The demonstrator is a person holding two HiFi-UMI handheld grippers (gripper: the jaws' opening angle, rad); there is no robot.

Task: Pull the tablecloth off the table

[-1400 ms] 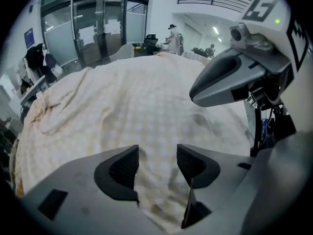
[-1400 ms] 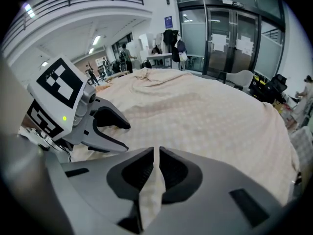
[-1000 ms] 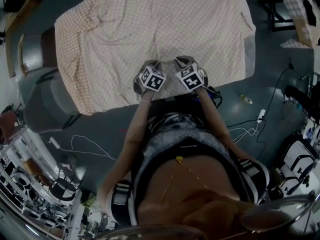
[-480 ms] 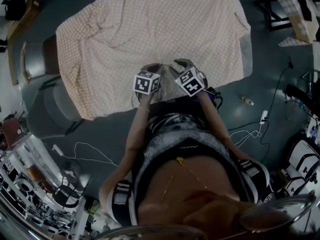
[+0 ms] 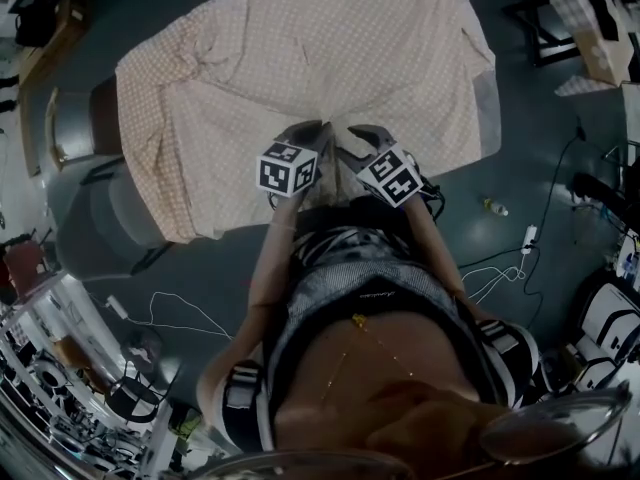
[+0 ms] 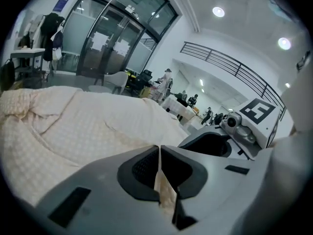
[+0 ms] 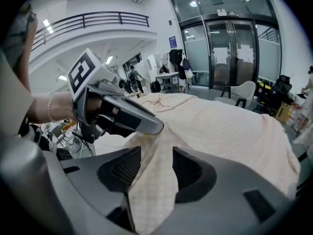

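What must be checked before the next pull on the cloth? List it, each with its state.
1. Left gripper grips the cloth: ok. Its jaws are shut on a pinched fold.
2. Right gripper grips the cloth: not ok. Its jaws stand apart and have just been opening. The cloth runs between them but is not pressed.
3. Nothing stands on the cloth: ok. The head view shows only wrinkled fabric.
4. Far edge is free to slide: cannot tell. It hangs out of sight.
5. Path back is safe: cannot tell. Cables lie on the floor and the feet are hidden.
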